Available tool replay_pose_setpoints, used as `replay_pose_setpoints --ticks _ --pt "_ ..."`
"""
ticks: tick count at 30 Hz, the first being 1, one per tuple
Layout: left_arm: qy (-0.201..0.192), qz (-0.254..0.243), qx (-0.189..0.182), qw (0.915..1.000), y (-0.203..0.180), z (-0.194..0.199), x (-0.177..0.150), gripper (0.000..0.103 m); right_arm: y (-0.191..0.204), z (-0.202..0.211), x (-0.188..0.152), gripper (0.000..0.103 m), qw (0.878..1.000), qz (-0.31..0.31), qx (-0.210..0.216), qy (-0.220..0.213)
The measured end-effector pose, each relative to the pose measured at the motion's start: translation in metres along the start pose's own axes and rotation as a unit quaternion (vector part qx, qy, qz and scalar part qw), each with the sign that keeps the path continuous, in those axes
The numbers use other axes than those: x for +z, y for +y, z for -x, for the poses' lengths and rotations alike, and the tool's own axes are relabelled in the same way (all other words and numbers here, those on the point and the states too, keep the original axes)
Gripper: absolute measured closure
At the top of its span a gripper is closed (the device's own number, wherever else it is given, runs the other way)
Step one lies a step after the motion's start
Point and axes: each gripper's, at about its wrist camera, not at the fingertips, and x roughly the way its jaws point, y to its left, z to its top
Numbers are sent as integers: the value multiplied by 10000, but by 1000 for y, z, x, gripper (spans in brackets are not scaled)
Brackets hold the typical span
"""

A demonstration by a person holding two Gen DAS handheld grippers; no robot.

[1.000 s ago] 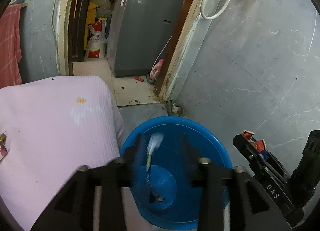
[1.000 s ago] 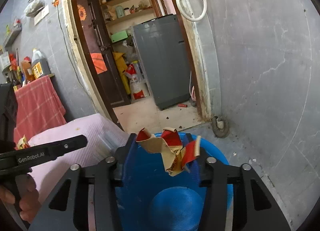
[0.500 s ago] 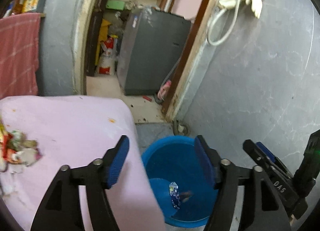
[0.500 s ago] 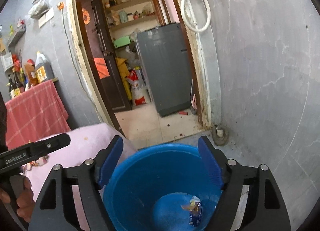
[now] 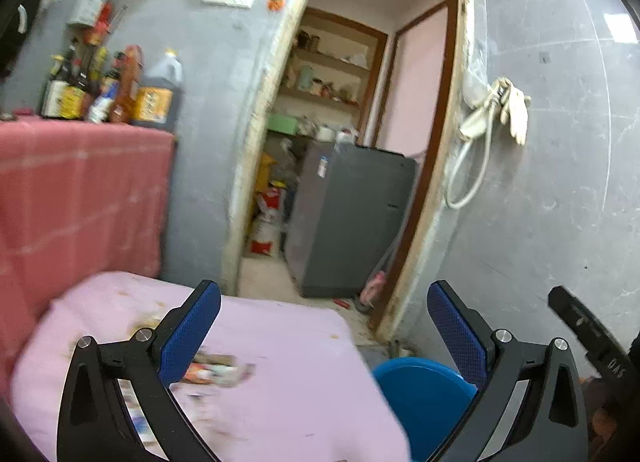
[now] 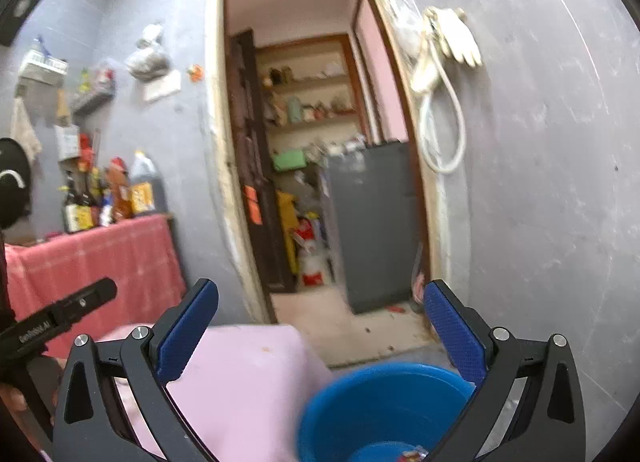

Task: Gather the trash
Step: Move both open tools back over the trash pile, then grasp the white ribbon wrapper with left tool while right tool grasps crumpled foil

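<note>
My left gripper (image 5: 324,294) is raised over the pink-covered table (image 5: 288,338); its jaws are opening wide and nothing is between them. Blurred wrappers (image 5: 216,372) lie on the cloth just behind its left finger. The blue bucket (image 5: 420,390) stands on the floor at the table's right corner. My right gripper (image 6: 320,290) hangs above the bucket (image 6: 380,398), jaws opening and empty too. A scrap of trash (image 6: 412,454) lies at the bucket's bottom. The left gripper's finger (image 6: 60,314) shows at the left edge of the right wrist view.
A doorway ahead leads to a grey washing machine (image 5: 348,218) and shelves. A red cloth (image 5: 80,198) covers a counter at the left, with several bottles (image 5: 104,94) on it. A hose and gloves (image 5: 496,110) hang on the grey wall at the right.
Both grippers let their wrappers drop into the bucket and opened wide. Both rose and tipped up toward level. The left one swung left over the table.
</note>
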Motion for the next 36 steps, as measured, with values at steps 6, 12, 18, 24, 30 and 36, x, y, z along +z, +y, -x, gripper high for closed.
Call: replay_pose_setpoints --ticks 6,12,18,24,30,36 --pt "-156 -123 495 9986 40 49 4 2 52 12 3 0 9987 206 354 -292" --pt "-108 -154 1077 9940 84 82 -6 2 104 10 -11 0 9958 337 790 -303" --pt "109 -285 1552 9874 126 93 -32 2 137 -5 -37 0 9926 499 1105 -34" --pt "689 29 1634 9841 158 82 -67 2 150 -28 -65 0 9876 678 1313 536" --pt "1267 247 1507 9801 169 63 -93 2 157 -46 -94 0 9780 951 1464 1141" --pt "1601 577 1354 9761 179 46 -96 2 156 -68 -114 0 9657 880 1636 1815"
